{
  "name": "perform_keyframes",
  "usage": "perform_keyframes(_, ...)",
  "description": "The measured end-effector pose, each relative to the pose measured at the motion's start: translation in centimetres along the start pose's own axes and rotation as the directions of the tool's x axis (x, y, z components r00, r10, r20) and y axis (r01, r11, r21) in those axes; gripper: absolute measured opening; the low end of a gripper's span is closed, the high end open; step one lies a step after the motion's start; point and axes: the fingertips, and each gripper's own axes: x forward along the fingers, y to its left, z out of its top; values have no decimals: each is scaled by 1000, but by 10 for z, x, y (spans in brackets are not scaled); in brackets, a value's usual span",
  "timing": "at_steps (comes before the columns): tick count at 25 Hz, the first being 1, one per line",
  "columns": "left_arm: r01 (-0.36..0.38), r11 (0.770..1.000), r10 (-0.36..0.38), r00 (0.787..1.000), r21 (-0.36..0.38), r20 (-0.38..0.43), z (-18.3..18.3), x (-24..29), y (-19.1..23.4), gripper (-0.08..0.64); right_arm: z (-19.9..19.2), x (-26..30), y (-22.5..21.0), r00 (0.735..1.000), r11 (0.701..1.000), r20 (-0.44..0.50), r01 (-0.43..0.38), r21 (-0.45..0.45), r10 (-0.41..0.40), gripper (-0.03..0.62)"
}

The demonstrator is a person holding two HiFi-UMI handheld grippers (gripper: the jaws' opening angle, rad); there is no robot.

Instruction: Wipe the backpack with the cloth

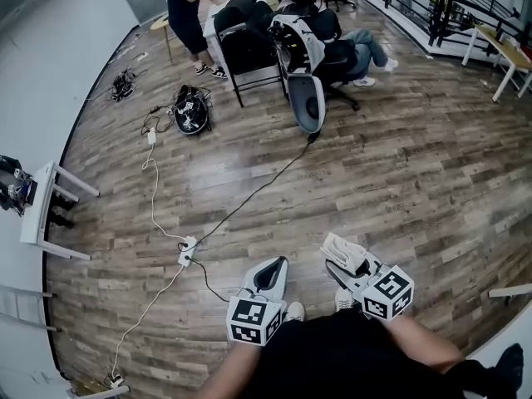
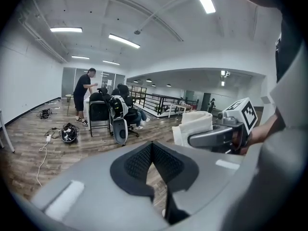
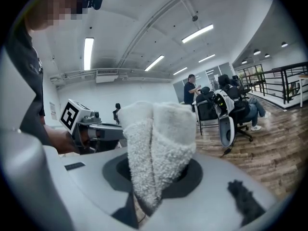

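A folded white fluffy cloth (image 1: 344,250) is clamped in my right gripper (image 1: 342,262), low in the head view, over the wooden floor. In the right gripper view the cloth (image 3: 159,143) stands up between the jaws of the right gripper (image 3: 153,182). My left gripper (image 1: 278,266) hangs beside it, jaws closed on nothing; in its own view the left gripper (image 2: 153,148) has its pads meeting at the tip. A black and white backpack (image 1: 293,33) rests on office chairs far across the room, also visible as the backpack (image 2: 117,106) and the backpack (image 3: 223,101). Both grippers are well away from it.
A power strip (image 1: 188,250) with long cables lies on the floor just ahead. A black bundle of gear (image 1: 191,109) sits further left. A person stands (image 1: 187,15) and another sits (image 1: 366,46) by the chairs. A white bench (image 1: 37,210) lines the left wall; railing (image 1: 432,2) at the back right.
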Motion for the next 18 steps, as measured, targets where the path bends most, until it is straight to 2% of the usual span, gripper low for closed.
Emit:
perform_keyframes(7, 55, 997, -55, 998, 49, 11, -7, -20, 18, 6, 0, 16, 24, 998, 998, -12, 60, -8, -60, 91)
perform_keyframes(10, 103, 993, -104, 995, 57, 13, -10, -24, 17, 6, 0, 13, 34, 995, 995, -3, 98, -4, -98, 89)
perform_keyframes(14, 191, 978, -192, 981, 83, 3, -15, -30, 10, 6, -4, 6, 46, 983, 983, 24, 181, 27, -182, 91)
perform_keyframes(18, 284, 951, -283, 959, 122, -23, -22, -31, 1, 6, -17, -4, 58, 964, 964, 25, 263, 39, -264, 91)
